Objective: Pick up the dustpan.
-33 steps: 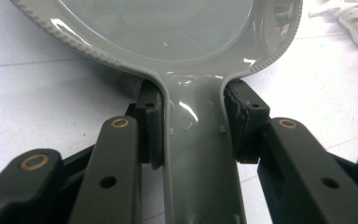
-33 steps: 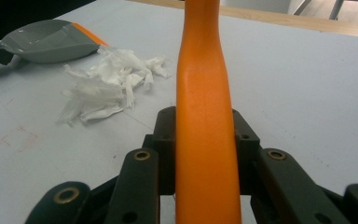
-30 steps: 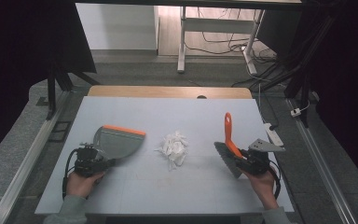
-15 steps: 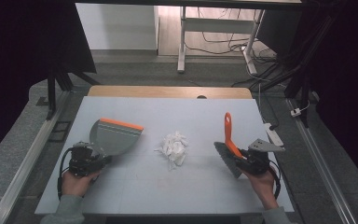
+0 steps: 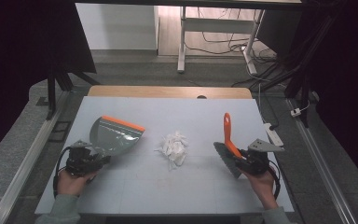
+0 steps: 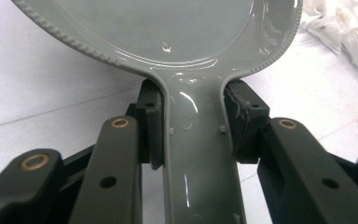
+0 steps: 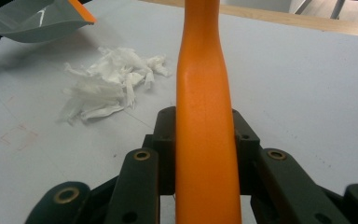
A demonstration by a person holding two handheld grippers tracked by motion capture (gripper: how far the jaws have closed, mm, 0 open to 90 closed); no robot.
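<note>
A grey dustpan [image 5: 114, 135] with an orange lip is lifted over the left of the white table; my left gripper [image 5: 95, 157] is shut on its handle [image 6: 200, 158], pads pressed to both sides. On the right, my right gripper [image 5: 240, 156] is shut on the orange handle [image 7: 205, 121] of a hand brush [image 5: 227, 144] whose grey bristle head points down toward the table. A heap of white paper scraps [image 5: 174, 147] lies between the two tools, also seen in the right gripper view [image 7: 107, 84] beyond the brush handle.
The white table top [image 5: 168, 191] has a wooden strip [image 5: 168, 92] along its far edge. A white power strip [image 5: 273, 135] lies off the right edge. Metal rails run along both sides, and a desk frame [image 5: 182, 42] stands behind.
The dustpan has shifted slightly left and back with my left gripper. The brush and my right gripper have stayed where they were.
</note>
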